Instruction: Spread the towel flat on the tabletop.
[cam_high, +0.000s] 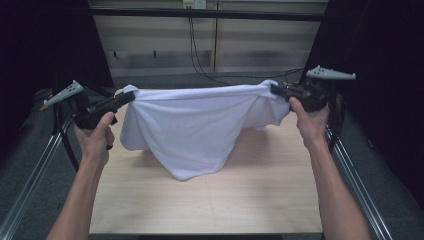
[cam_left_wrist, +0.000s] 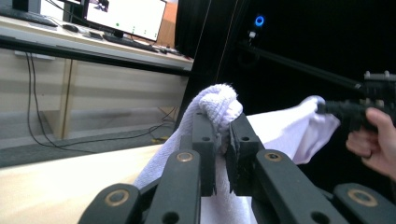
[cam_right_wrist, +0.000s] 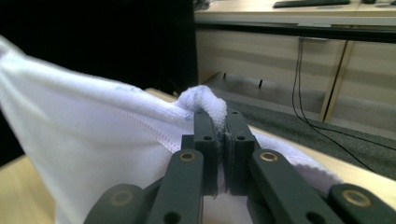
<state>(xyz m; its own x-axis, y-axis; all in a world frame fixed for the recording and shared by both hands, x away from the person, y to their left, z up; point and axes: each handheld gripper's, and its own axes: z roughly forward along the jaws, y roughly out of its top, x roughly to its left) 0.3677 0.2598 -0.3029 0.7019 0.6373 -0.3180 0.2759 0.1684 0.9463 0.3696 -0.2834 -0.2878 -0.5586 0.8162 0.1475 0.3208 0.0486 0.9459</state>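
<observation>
My left hand-held gripper (cam_high: 131, 96) and right hand-held gripper (cam_high: 274, 89) are each pinching a corner of the white terry towel (cam_high: 200, 125), stretching its long edge level between them above the desk (cam_high: 210, 200).

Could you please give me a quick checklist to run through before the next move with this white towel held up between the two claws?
1. Left claw pinches a towel corner: ok.
2. Right claw pinches the opposite corner: ok.
3. Top edge stretched roughly level between the claws: ok.
4. Towel hanging flat, without folds: not ok, the middle sags in a bunched point.
5. Lowest point clear of the table: cannot tell.
6. Bare table beneath for laying it down: ok.
</observation>
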